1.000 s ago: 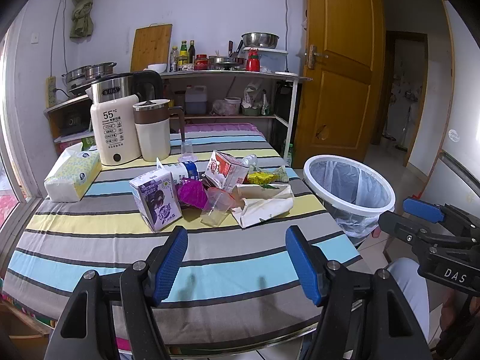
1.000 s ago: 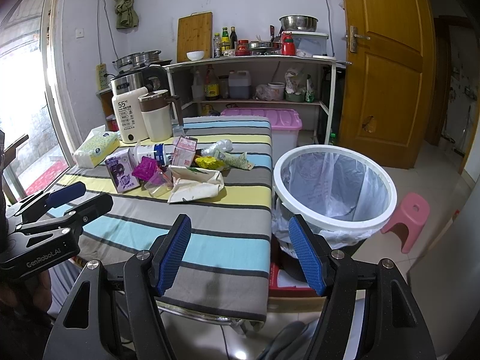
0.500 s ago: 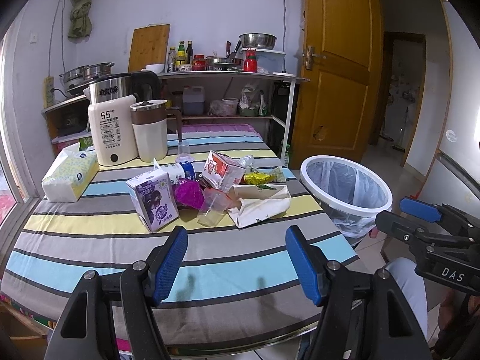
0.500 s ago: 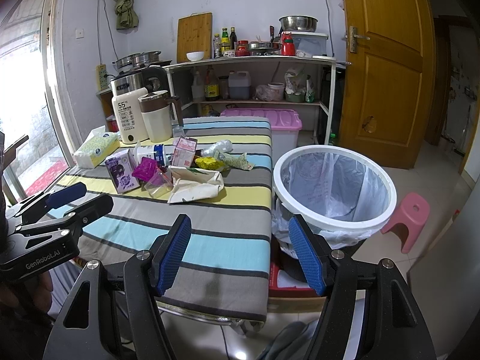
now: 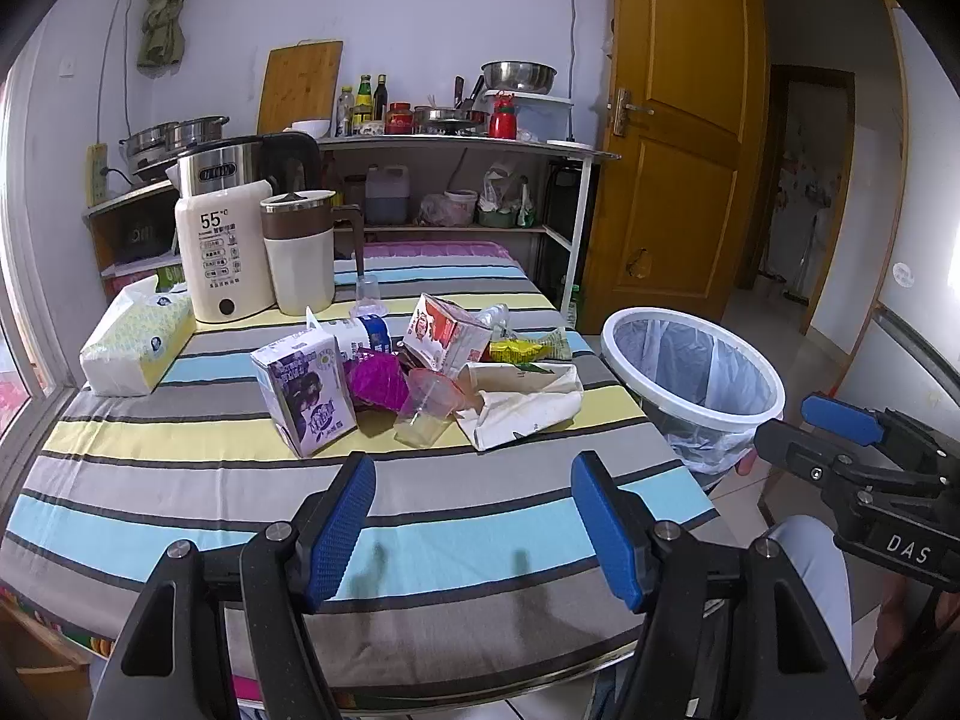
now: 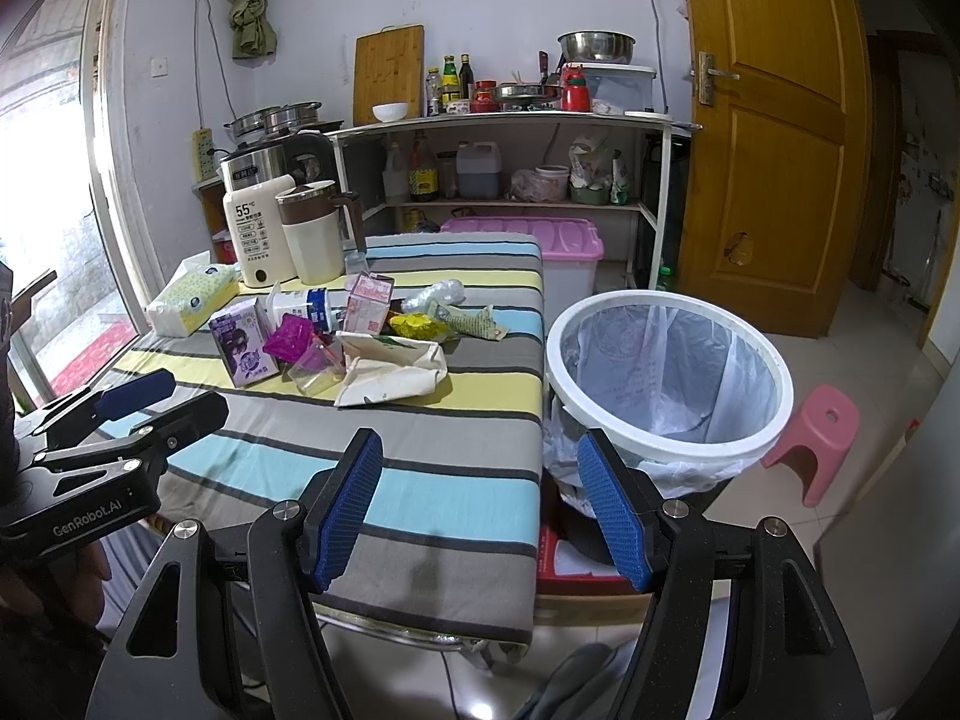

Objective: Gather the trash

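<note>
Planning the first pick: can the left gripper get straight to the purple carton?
Probably yes: the left gripper is open, and only bare striped tablecloth lies before the purple carton at the pile's near-left edge.

I see the trash heap (image 5: 420,378) mid-surface: purple carton (image 5: 304,399) upright, red carton (image 5: 444,333) tilted, crumpled paper bag (image 5: 522,405) lying; lined bin (image 5: 693,381) stands beside it.

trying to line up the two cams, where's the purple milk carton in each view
Left wrist view: the purple milk carton stands left of centre, at the near-left end of the trash pile.
Right wrist view: the purple milk carton is in the left third, again at the pile's left end.
Shared landmark: the white trash bin, right of the table in both.
</note>
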A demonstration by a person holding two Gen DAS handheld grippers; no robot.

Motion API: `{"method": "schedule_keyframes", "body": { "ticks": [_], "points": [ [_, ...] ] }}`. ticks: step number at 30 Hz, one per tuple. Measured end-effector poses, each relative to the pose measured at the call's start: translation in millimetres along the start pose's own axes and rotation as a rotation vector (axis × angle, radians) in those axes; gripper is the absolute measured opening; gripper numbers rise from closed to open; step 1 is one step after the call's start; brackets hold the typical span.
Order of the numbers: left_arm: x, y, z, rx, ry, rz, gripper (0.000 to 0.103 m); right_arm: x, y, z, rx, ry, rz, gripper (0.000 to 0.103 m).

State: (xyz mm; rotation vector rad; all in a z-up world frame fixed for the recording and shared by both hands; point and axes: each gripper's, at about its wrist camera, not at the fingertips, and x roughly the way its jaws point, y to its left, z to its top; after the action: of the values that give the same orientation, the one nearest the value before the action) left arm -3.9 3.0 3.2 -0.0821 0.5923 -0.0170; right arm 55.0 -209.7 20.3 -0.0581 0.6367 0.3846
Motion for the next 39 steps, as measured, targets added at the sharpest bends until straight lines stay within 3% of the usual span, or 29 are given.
{"method": "schedule_keyframes", "body": {
  "ticks": [13, 20, 39],
  "points": [
    [4, 1, -1, 0.0, -0.003, 0.014, 0.067, 2, 1, 1, -0.001, 0.003, 0.003, 0.068],
    [16, 9, 0, -0.015, 0.019, 0.011, 0.068, 20, 2, 2, -0.014, 0.018, 0.048, 0.068],
    [67, 97, 28, -0.123, 0.043, 0.14, 0.068, 110, 14, 32, -0.076, 0.13, 0.19, 0.068]
  ]
}}
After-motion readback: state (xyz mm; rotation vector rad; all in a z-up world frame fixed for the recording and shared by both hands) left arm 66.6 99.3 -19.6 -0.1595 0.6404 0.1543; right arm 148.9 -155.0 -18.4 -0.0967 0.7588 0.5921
